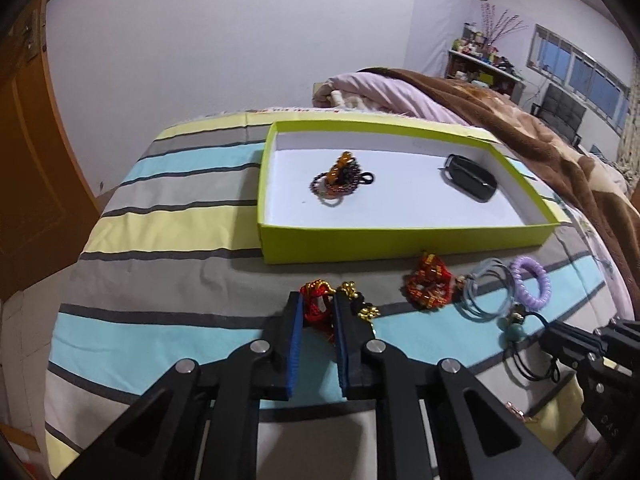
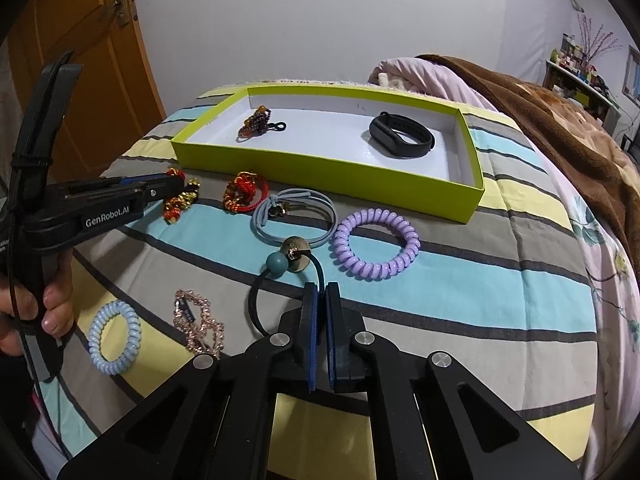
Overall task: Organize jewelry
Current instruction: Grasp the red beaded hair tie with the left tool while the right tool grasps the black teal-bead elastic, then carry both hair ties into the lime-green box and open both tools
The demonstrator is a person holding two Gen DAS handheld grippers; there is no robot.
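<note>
Striped bedding (image 2: 460, 280) carries everything I am sorting, so each piece sits soft and slightly sunk. At my far left my left claw (image 1: 318, 312) is nearly closed around the red and gold knotted charm (image 1: 318, 308), pads on either side of its cord; whether they already pinch it I cannot tell. To do this well I should close on the thick red knot, not the loose gold beads, and lift straight up so no tassel drags.

Next right lies a second red beaded bracelet (image 1: 428, 284), just in front of the green tray (image 1: 400, 242), which already holds a dark bead bracelet bundle (image 1: 340, 180) and a black fitness band (image 1: 472, 178). Then come the grey hair ties (image 2: 292, 216), touching the black elastic with the teal bead (image 2: 276, 266).

My right claw (image 2: 321, 292) is closed on that elastic's cord just behind the bead. The cord is thin, so I should hold firm and raise it slowly, watching that it does not snag the grey ties.

Right of it rests the lilac spiral tie (image 2: 376, 244). Nearest me lie a pale blue spiral tie (image 2: 114, 338) and a rose-gold chain (image 2: 198, 320), partly hidden by my claw's frame
</note>
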